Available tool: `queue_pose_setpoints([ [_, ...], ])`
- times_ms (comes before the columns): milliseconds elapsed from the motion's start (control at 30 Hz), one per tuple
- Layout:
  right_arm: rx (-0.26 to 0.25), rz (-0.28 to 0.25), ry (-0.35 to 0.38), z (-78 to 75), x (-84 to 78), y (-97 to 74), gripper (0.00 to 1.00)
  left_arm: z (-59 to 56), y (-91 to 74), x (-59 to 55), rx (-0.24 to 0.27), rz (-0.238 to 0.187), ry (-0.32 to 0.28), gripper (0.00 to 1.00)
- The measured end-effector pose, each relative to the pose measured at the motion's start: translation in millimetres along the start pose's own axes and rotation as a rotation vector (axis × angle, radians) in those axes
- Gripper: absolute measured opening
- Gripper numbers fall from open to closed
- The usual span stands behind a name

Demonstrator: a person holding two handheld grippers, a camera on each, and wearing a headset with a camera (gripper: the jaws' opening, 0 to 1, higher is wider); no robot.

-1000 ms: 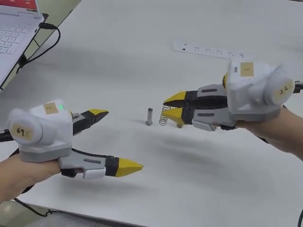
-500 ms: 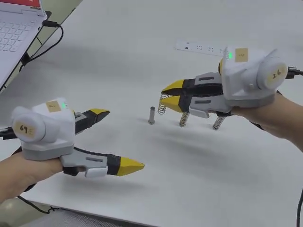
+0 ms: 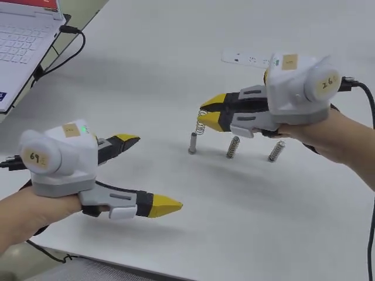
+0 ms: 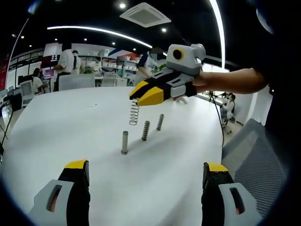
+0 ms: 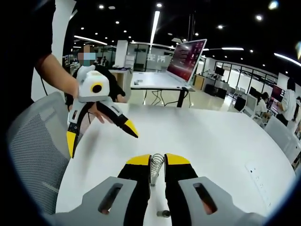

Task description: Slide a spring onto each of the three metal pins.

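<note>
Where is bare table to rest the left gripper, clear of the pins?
Free: the table between the left gripper and the bare pin, and the stretch between laptop and power strip. Crowded: the pin row by the right gripper, shut on a spring.

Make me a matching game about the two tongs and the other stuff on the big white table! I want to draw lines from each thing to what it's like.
Things:
1. left tongs
2. right tongs
3. left-end pin in the head view
4. laptop

What it's like:
A. bare, nothing slid onto it
B. lid up, keys showing, far off to the left
C. shut on a spring, held above the table
D. open wide, nothing between

Pairs: 1-D, 2-C, 3-A, 4-B
</note>
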State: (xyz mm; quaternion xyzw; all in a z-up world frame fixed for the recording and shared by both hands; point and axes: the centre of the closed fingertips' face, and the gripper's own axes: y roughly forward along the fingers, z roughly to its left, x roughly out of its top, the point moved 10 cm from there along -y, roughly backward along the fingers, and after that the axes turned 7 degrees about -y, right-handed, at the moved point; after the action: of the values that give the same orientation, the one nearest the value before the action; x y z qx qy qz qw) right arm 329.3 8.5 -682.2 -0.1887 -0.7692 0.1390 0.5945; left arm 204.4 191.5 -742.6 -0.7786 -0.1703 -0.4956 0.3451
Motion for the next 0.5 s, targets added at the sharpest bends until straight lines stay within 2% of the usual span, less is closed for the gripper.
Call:
queue_pose_setpoints([
  [500,0.002,0.022,0.009,-3.5,-4.0,10.5,0.08,1.1,-3.2,-0.9,0.005,0.005,-0.006,0.98],
])
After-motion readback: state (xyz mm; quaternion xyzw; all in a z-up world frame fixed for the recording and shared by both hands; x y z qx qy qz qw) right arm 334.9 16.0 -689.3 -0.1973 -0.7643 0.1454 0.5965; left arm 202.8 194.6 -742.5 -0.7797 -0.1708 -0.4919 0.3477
